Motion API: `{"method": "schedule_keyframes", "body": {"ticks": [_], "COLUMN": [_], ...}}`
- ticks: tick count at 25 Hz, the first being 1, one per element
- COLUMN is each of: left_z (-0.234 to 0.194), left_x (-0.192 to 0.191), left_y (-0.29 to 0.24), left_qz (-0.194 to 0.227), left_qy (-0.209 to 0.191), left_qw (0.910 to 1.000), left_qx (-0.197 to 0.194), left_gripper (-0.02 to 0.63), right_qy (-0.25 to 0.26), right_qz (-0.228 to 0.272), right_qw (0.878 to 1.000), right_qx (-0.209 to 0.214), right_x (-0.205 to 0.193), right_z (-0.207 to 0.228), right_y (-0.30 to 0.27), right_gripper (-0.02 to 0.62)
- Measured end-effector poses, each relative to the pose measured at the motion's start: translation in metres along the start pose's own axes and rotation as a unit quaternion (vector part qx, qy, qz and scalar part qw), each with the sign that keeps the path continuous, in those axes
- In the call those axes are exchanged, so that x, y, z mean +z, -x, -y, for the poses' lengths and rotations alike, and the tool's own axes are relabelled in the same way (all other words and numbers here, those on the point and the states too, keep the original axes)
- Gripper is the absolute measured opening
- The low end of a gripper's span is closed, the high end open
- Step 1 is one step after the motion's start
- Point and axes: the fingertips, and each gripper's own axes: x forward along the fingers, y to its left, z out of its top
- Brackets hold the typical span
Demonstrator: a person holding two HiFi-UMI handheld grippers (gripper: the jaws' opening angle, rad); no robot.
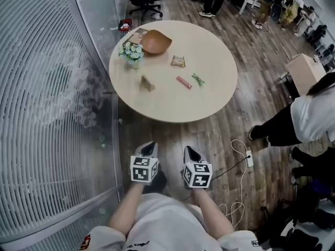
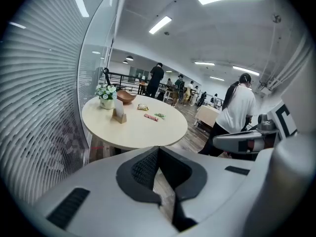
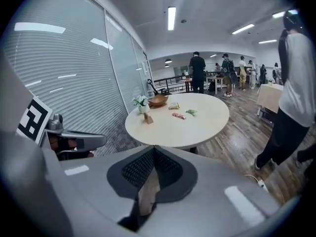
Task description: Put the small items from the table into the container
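Observation:
A round beige table (image 1: 209,101) stands ahead of me. At its far side sits a brown wooden bowl (image 1: 155,42). Three small items lie near the middle: a snack packet (image 1: 178,61), a red bar (image 1: 183,82) and a green sweet (image 1: 198,79). The same bowl (image 3: 158,101) and items show small in both gripper views. My left gripper (image 1: 151,145) and right gripper (image 1: 189,149) hang side by side over the wooden floor, short of the table's near edge. Both are shut with nothing in them, as the left gripper (image 2: 158,148) and right gripper (image 3: 154,147) show close up.
A flower pot (image 1: 132,54) and a small wooden card stand (image 1: 147,83) share the table. A glass wall with blinds (image 1: 47,114) runs along the left. A person (image 1: 303,119) stands at the right; a cable and power strip (image 1: 249,159) lie on the floor. More people stand far behind.

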Motion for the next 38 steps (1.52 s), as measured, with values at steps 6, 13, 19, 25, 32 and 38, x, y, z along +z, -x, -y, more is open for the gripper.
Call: {"method": "schedule_keyframes", "body": {"ticks": [6,13,19,25,32,38], "left_z": [-0.035,-0.06,-0.068,-0.066,-0.083,-0.093], "left_x": [0.058,0.104,0.143,0.176,0.205,0.224], "left_y": [-0.054,-0.107,-0.164,-0.227,-0.283,-0.306], "left_qz": [-0.002,-0.016,-0.025,-0.038,-0.066,-0.065], "left_qy": [-0.008,-0.017,-0.012,-0.007,0.01,0.019], "left_qw": [0.9999,0.9995,0.9994,0.9991,0.9977,0.9976], "left_qx": [-0.011,-0.02,-0.023,-0.019,0.005,0.006], "left_gripper": [0.006,0.006,0.006,0.006,0.006,0.006], "right_qy": [0.017,0.03,0.051,0.104,0.159,0.19], "right_qz": [0.006,-0.01,-0.034,-0.076,-0.145,-0.193], "right_qw": [1.0,0.999,0.998,0.991,0.975,0.961], "right_qx": [0.001,0.004,0.022,0.037,0.06,0.058], "right_x": [0.066,0.099,0.125,0.139,0.14,0.141], "right_z": [0.008,0.03,0.063,0.104,0.143,0.167], "right_y": [-0.071,-0.132,-0.197,-0.271,-0.355,-0.399], "right_gripper": [0.002,0.003,0.004,0.065,0.118,0.156]}}
